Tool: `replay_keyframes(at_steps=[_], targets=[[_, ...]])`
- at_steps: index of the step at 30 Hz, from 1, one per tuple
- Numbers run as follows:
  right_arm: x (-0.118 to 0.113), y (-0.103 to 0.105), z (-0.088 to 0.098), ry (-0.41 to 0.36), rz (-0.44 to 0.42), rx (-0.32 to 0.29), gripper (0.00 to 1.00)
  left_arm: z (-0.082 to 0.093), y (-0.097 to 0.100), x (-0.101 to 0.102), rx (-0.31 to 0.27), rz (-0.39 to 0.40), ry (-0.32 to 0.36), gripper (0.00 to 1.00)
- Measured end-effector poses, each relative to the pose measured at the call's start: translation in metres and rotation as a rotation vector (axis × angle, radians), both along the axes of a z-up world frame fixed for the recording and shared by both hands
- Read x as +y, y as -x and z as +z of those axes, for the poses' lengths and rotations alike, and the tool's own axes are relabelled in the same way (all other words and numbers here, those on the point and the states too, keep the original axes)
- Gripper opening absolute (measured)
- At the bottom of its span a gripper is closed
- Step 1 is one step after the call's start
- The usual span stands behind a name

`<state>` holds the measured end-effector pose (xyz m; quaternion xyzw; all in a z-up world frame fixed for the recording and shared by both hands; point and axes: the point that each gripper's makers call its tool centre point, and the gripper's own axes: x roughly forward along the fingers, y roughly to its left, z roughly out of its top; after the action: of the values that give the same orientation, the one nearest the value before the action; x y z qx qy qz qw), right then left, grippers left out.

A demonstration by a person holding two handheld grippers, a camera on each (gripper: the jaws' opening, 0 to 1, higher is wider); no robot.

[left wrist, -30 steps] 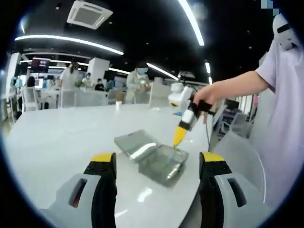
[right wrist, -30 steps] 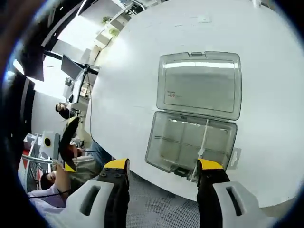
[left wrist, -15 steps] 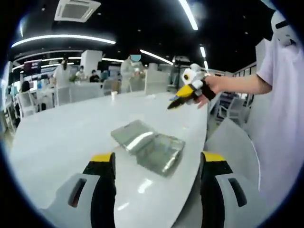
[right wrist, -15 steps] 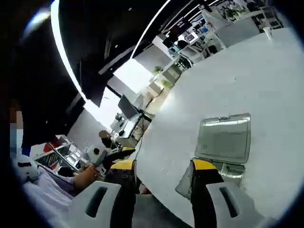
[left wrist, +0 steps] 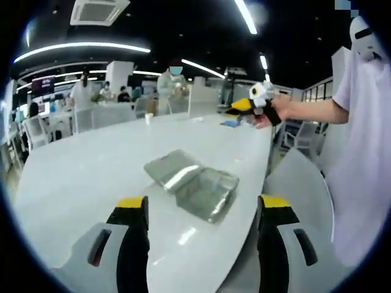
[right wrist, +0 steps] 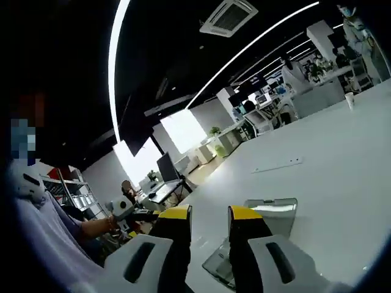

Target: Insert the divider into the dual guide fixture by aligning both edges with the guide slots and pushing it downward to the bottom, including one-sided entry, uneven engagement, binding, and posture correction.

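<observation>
A clear plastic box (left wrist: 194,185) lies on the white table (left wrist: 79,177), its lid folded flat open toward the far left. My left gripper (left wrist: 203,206) hovers open in front of it with nothing between its jaws. A hand holds my right gripper (left wrist: 244,105) high above the table's far right side, well clear of the box. In the right gripper view, my right gripper (right wrist: 210,215) points out over the table, its jaws drawn close with a narrow empty gap. Past them lies the box (right wrist: 269,211). The left gripper (right wrist: 122,207) shows at the left. I cannot make out the divider.
The table edge curves away at the right, beside a person's white sleeve (left wrist: 360,122). A paper cup (left wrist: 148,118) and a small blue item (left wrist: 231,122) stand at the far side. People and chairs are in the background. A thin strip (right wrist: 275,165) lies on the table.
The right gripper lifted from the box's tray and swung up and away to the right, its jaws narrowing. The box stays put. The left gripper barely moved.
</observation>
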<state>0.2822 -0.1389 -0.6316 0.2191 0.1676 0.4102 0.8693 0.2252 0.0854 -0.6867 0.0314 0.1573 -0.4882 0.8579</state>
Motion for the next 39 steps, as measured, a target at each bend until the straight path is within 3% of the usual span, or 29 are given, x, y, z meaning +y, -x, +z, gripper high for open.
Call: replay_keyframes(at_steps=[5, 7, 9, 11, 16, 21, 25, 26, 30, 35, 39], targets=[[-0.002, 0.010, -0.008, 0.133, 0.029, -0.064, 0.23, 0.001, -0.002, 0.001, 0.000, 0.006, 0.001, 0.71], [-0.001, 0.014, -0.008, 0.170, 0.051, -0.095, 0.14, 0.001, -0.003, 0.001, 0.001, 0.010, 0.001, 0.71], [0.001, 0.018, -0.004, 0.149, 0.044, -0.100, 0.11, 0.001, -0.003, 0.001, 0.002, 0.011, -0.002, 0.71], [0.001, 0.022, -0.007, 0.226, 0.059, -0.146, 0.09, -0.001, -0.004, 0.001, 0.005, 0.011, -0.008, 0.71], [0.014, 0.040, -0.019, 0.303, 0.116, -0.149, 0.21, -0.007, -0.004, 0.000, 0.017, 0.009, -0.031, 0.70], [0.010, 0.045, -0.032, 0.386, 0.114, -0.180, 0.21, -0.012, -0.006, -0.003, 0.026, 0.002, -0.056, 0.70], [0.002, 0.049, -0.030, 0.330, 0.062, -0.223, 0.21, -0.011, -0.006, -0.006, 0.026, -0.012, -0.066, 0.70], [0.001, 0.051, -0.029, 0.278, 0.051, -0.215, 0.20, -0.010, -0.006, -0.007, 0.025, -0.014, -0.071, 0.70], [-0.009, 0.056, -0.038, 0.233, 0.015, -0.192, 0.21, -0.006, -0.006, -0.006, 0.020, -0.021, -0.080, 0.70], [-0.016, 0.066, -0.051, 0.262, 0.018, -0.167, 0.21, -0.007, -0.006, 0.001, 0.028, -0.027, -0.120, 0.70], [-0.009, 0.078, -0.047, 0.250, 0.007, -0.161, 0.19, 0.001, -0.003, 0.011, 0.032, -0.019, -0.125, 0.69]])
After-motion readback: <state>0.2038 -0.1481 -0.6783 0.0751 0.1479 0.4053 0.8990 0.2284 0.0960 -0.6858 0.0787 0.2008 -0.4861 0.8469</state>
